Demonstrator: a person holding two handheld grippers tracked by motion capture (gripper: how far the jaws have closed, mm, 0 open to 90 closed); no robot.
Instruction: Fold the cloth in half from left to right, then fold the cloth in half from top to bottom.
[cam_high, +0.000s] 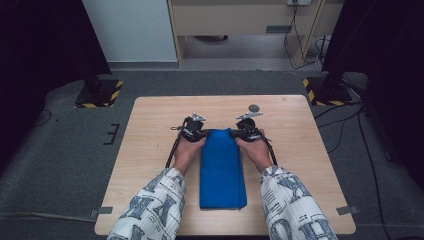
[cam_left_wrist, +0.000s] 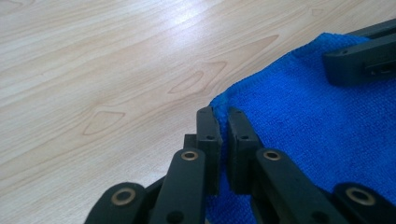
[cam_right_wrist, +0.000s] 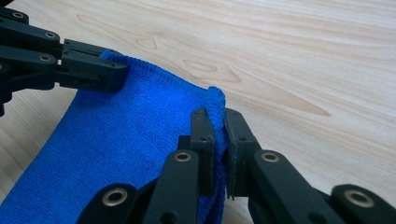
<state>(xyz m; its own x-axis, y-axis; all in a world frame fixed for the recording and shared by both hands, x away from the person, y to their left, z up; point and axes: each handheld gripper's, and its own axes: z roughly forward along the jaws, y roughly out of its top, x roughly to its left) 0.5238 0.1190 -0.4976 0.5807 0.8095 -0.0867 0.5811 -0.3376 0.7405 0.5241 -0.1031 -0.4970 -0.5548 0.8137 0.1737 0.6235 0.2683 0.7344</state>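
Observation:
A blue cloth (cam_high: 222, 170) lies folded into a long strip down the middle of the wooden table (cam_high: 150, 150). My left gripper (cam_high: 196, 131) is shut on the cloth's far left corner (cam_left_wrist: 224, 100); its jaws pinch the hem between them in the left gripper view (cam_left_wrist: 222, 114). My right gripper (cam_high: 246, 131) is shut on the far right corner (cam_right_wrist: 215, 95), with the blue edge squeezed between its jaws (cam_right_wrist: 219, 114). Each gripper view also catches the other gripper across the cloth, my right gripper (cam_left_wrist: 359, 63) in one and my left gripper (cam_right_wrist: 84, 70) in the other.
A small dark round spot (cam_high: 254, 107) sits on the table beyond my right gripper. Patterned sleeves (cam_high: 155, 210) come in from the bottom edge. Two stand bases with yellow-black tape (cam_high: 99, 94) rest on the carpet past the table's far corners.

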